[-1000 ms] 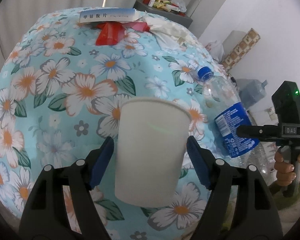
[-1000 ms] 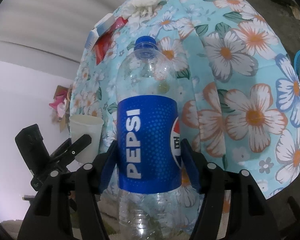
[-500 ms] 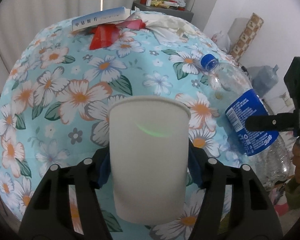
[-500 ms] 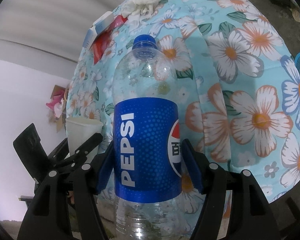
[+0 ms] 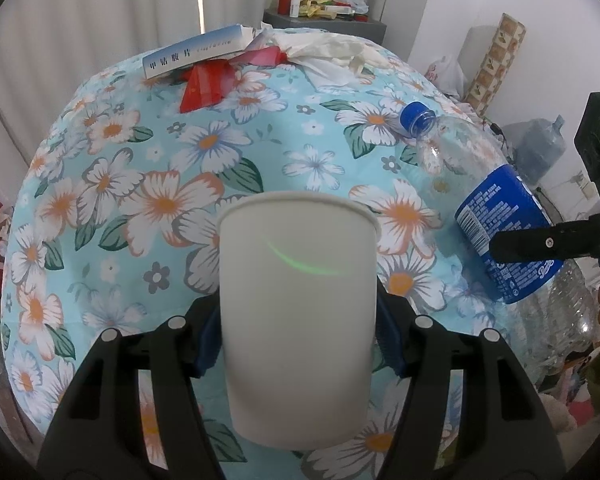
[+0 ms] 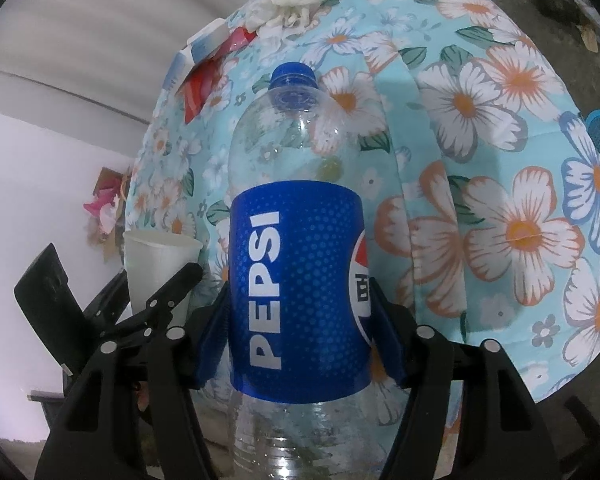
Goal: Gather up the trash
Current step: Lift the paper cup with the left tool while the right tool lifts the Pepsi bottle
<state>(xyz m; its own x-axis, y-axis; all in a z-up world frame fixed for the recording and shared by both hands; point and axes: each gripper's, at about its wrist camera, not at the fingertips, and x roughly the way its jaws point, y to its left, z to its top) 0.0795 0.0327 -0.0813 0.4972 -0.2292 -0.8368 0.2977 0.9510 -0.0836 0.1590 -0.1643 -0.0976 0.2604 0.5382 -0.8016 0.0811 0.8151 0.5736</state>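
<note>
A white paper cup stands upright between the blue pads of my left gripper, which is shut on its sides over the floral tablecloth. The cup also shows at the left of the right wrist view. An empty clear Pepsi bottle with a blue cap sits in my right gripper. Both pads press on its blue label and the jaws are closing tighter. From the left wrist view the bottle leans at the table's right edge.
At the far end of the table lie a blue-and-white box, a red wrapper and crumpled white tissue. Behind it stands a grey cabinet with small items. A water jug is at the right wall.
My left jaws have closed onto the paper cup, which stood loose between them before. The left view has rolled slightly. The right gripper keeps the bottle in the same place.
</note>
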